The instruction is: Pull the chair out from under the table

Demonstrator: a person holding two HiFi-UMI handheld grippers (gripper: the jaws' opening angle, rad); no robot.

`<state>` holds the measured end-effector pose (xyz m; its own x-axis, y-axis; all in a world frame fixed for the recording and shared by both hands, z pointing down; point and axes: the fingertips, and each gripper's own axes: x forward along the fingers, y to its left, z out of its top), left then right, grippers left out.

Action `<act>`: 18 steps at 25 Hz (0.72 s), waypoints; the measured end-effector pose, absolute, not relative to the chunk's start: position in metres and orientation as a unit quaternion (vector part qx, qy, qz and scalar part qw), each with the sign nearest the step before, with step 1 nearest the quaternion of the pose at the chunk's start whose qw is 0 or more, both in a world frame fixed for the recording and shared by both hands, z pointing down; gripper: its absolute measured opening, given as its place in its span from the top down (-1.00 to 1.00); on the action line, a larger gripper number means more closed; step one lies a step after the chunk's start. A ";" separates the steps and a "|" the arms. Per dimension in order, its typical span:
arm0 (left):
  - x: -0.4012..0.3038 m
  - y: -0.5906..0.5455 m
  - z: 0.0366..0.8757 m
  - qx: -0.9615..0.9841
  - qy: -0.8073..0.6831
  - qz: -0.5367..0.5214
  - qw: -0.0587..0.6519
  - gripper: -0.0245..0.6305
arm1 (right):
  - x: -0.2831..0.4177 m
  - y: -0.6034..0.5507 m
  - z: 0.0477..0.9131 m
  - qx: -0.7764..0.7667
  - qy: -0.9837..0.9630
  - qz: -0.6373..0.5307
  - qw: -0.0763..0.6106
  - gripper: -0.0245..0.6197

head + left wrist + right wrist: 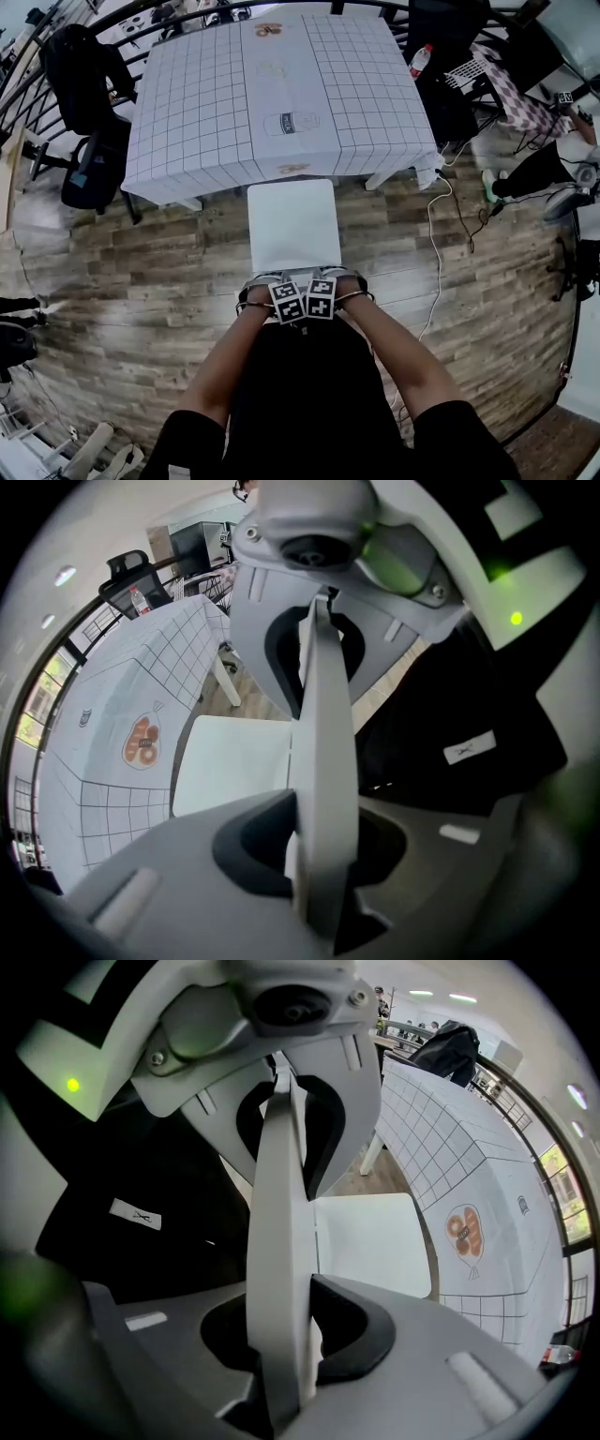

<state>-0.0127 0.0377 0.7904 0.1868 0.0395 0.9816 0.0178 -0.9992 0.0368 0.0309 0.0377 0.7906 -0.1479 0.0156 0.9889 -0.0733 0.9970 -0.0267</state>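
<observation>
The white chair stands in front of the table, its seat mostly out from under the checked tablecloth. Both grippers sit side by side on the top edge of the chair back, close to my body. My left gripper is shut on the chair back, which runs as a white panel between its jaws. My right gripper is likewise shut on the chair back. The seat shows beyond the panel in both gripper views. The chair legs are hidden.
A black office chair stands left of the table. A white cable trails over the wooden floor at right, near a seated person's legs. A bottle sits by the table's far right corner. A railing curves behind.
</observation>
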 end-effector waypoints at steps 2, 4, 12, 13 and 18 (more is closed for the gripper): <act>-0.016 0.046 0.791 0.770 0.020 0.638 0.006 0.67 | 0.028 0.046 0.790 0.020 -0.757 0.034 0.652 0.68; -0.018 0.055 0.791 0.769 0.022 0.639 0.006 0.67 | 0.026 0.056 0.791 0.019 -0.757 0.036 0.653 0.68; -0.020 0.091 0.791 0.768 0.025 0.640 0.006 0.67 | 0.024 0.092 0.791 0.020 -0.757 0.045 0.651 0.67; -0.021 0.095 0.791 0.767 0.026 0.641 0.005 0.67 | 0.023 0.096 0.790 0.019 -0.757 0.045 0.652 0.67; -0.025 0.113 0.789 0.768 0.028 0.640 0.002 0.67 | 0.019 0.115 0.789 0.023 -0.757 0.052 0.651 0.67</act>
